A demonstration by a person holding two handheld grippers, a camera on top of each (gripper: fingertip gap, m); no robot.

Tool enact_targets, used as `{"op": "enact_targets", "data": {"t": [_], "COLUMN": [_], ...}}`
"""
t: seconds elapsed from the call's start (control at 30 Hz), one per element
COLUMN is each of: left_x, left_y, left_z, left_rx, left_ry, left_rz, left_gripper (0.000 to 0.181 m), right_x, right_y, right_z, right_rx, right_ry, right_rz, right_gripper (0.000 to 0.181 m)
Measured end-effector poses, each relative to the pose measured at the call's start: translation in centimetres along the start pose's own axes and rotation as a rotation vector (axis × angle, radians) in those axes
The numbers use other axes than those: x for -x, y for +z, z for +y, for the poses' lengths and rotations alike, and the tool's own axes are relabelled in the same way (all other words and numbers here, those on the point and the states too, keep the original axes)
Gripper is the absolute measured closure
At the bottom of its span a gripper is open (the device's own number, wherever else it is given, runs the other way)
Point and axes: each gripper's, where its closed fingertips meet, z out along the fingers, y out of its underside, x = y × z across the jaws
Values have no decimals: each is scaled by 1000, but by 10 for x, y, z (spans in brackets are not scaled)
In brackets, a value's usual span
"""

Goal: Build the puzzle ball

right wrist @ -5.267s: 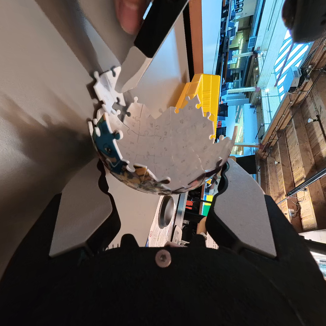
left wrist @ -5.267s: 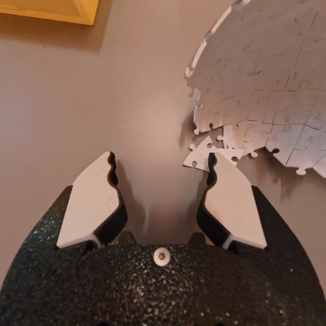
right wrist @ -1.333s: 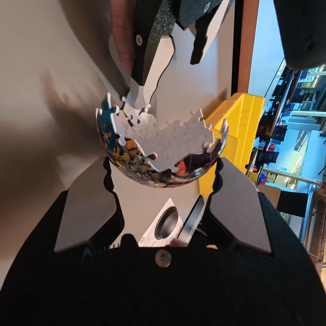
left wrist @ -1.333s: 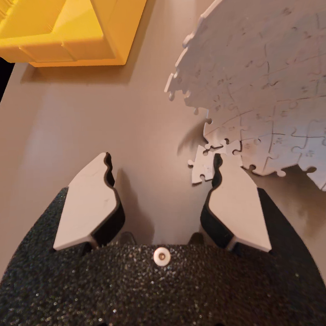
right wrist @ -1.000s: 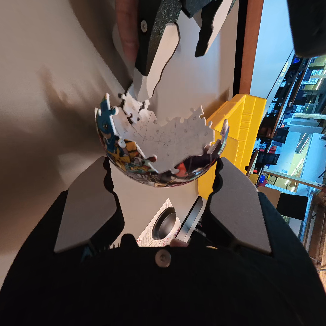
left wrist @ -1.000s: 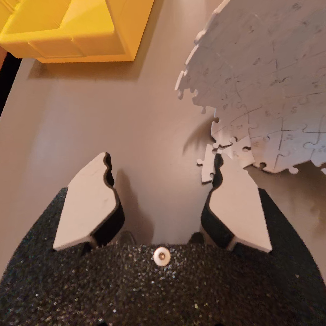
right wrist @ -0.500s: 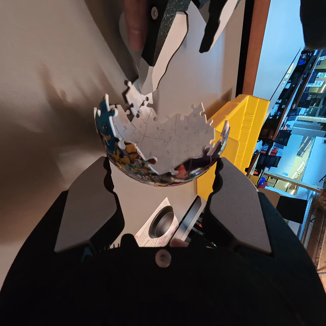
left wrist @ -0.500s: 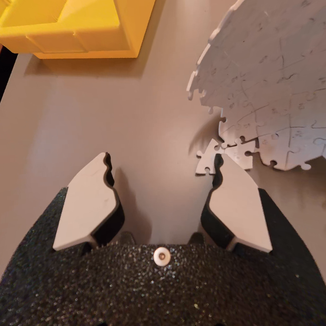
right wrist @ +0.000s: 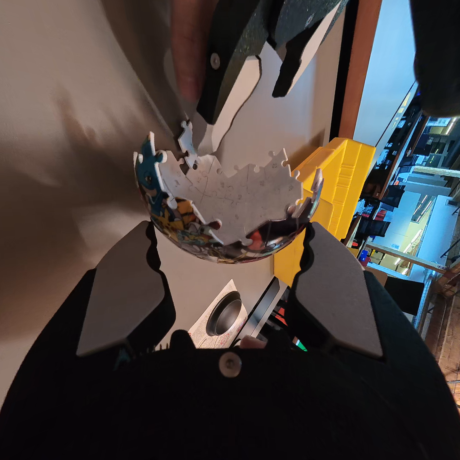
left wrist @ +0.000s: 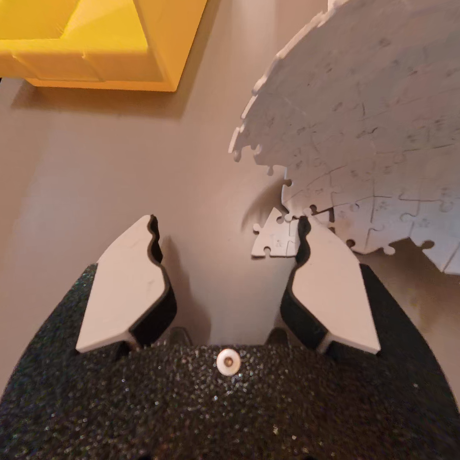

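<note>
The right gripper (right wrist: pixel 229 226) is clamping the half-built puzzle ball (right wrist: pixel 239 199), a glossy printed plastic shell with a pale inside, across its rounded underside above the grey tabletop (left wrist: pixel 124 174). The left gripper (left wrist: pixel 227 229), jaws spread wide and grasping nothing, is pressing one finger (left wrist: pixel 321 249) against a loose pale puzzle piece (left wrist: pixel 273 239) at the shell's jagged rim, near a yellow plastic bin (left wrist: pixel 87 42). The piece is sitting tilted, its tabs not fully seated; an off-angle push could likely pop it free or unlock neighbouring pieces.
</note>
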Motion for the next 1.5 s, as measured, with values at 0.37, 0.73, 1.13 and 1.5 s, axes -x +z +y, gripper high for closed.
{"op": "enact_targets", "data": {"t": [0.37, 0.73, 1.13, 1.5], "left_x": [-7, -14, -7, -8], "left_y": [2, 1, -4, 0], "left_z": [1, 1, 15, 16], "left_rx": [20, 22, 67, 87], "left_ry": [-13, -133, -229, -174], "left_rz": [-5, 75, 99, 66], "left_gripper": [87, 86, 85, 85], "right_x": [0, 1, 0, 0], "right_y": [-1, -1, -1, 0], "right_z": [-3, 0, -7, -8], "right_rx": [-3, 1, -8, -12], "right_ry": [7, 17, 2, -1], "right_rz": [6, 11, 21, 25], "right_gripper": [69, 69, 69, 68]}}
